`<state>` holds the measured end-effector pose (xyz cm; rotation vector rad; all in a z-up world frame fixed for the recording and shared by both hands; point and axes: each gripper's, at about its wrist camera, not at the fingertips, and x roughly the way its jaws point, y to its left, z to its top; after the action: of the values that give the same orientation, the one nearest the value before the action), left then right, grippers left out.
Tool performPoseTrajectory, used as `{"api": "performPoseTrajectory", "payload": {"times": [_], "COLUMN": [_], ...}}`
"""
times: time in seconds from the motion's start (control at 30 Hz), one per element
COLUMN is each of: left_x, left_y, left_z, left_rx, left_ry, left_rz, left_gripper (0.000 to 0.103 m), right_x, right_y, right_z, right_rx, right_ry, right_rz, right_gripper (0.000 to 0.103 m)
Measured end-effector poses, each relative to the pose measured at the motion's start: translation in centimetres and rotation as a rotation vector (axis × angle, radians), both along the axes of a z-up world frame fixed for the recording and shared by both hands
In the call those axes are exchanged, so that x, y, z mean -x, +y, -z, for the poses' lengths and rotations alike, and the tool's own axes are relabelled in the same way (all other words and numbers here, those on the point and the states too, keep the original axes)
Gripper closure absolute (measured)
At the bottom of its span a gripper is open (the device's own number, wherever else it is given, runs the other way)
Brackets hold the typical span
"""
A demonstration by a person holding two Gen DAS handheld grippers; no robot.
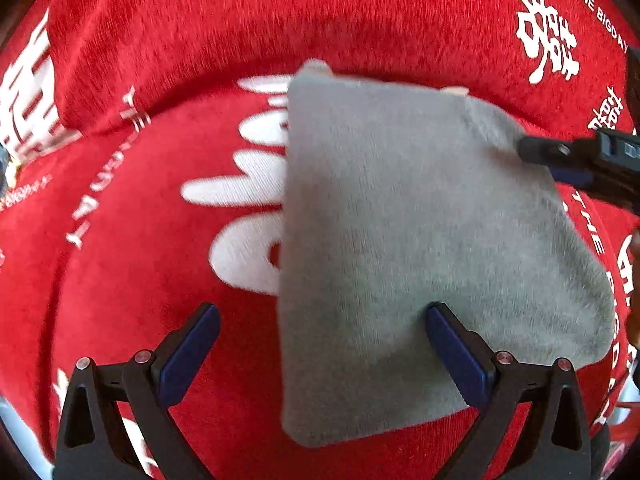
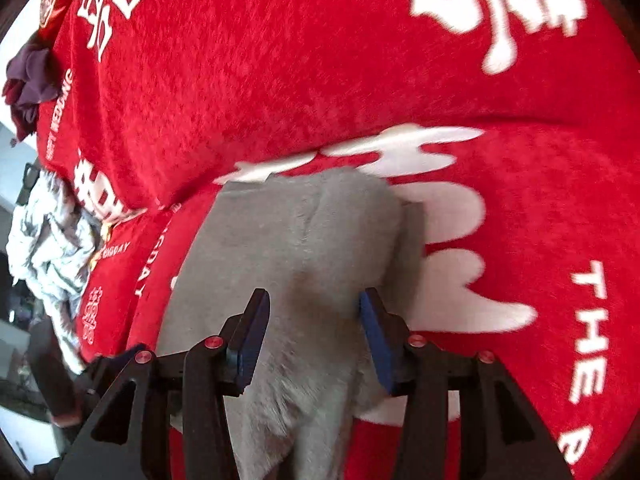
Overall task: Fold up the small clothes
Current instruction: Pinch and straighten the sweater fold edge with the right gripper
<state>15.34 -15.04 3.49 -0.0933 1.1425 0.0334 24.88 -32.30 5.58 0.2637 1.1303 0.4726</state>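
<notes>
A small grey garment [image 1: 400, 240] lies folded on a red plush cover with white lettering [image 1: 160, 60]. My left gripper [image 1: 322, 334] is open just above the garment's near left edge, its right finger over the cloth. My right gripper [image 2: 314, 328] is open, with a raised hump of the grey garment [image 2: 312, 240] between its two fingers. The right gripper's finger also shows in the left wrist view [image 1: 560, 152], at the garment's far right corner.
The red cover [image 2: 280, 60] rises in a bulging fold behind the garment. A pale crumpled cloth [image 2: 44, 240] and a dark purple garment [image 2: 32, 80] lie at the cover's left edge in the right wrist view.
</notes>
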Motion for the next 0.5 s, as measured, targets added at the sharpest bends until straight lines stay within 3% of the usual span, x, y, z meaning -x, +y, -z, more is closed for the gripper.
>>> {"api": "performPoseTrajectory", "payload": {"times": [0.03, 0.07, 0.1, 0.23, 0.3, 0.37, 0.47, 0.5], "left_x": [0.1, 0.2, 0.2, 0.0, 0.0, 0.1, 0.2, 0.2], "left_y": [0.0, 0.1, 0.2, 0.0, -0.3, -0.3, 0.1, 0.1], "left_z": [0.4, 0.5, 0.6, 0.6, 0.6, 0.5, 0.6, 0.6], "left_rx": [0.013, 0.027, 0.040, 0.039, 0.040, 0.033, 0.051, 0.061], "left_ry": [0.006, 0.004, 0.006, 0.011, 0.016, 0.014, 0.022, 0.026], "left_rz": [0.000, -0.004, -0.008, -0.004, -0.009, -0.007, -0.006, -0.010], "left_gripper": [0.000, 0.000, 0.000, 0.000, 0.000, 0.000, 0.000, 0.000], "right_x": [0.0, -0.1, -0.2, -0.7, -1.3, -1.4, -1.0, -0.4], "right_y": [0.5, 1.3, 1.7, 1.4, 1.5, 1.4, 0.8, 0.7], "right_z": [0.2, 0.3, 0.5, -0.3, 0.9, 1.4, 0.1, -0.8], "right_rx": [0.034, 0.109, 0.151, 0.183, 0.245, 0.235, 0.198, 0.177], "right_ry": [-0.030, -0.063, -0.071, -0.129, -0.122, -0.109, -0.072, -0.084], "right_rz": [-0.013, -0.037, -0.052, -0.027, -0.030, -0.030, -0.016, -0.019], "right_gripper": [0.055, 0.091, 0.094, 0.095, 0.095, 0.092, 0.076, 0.075]}}
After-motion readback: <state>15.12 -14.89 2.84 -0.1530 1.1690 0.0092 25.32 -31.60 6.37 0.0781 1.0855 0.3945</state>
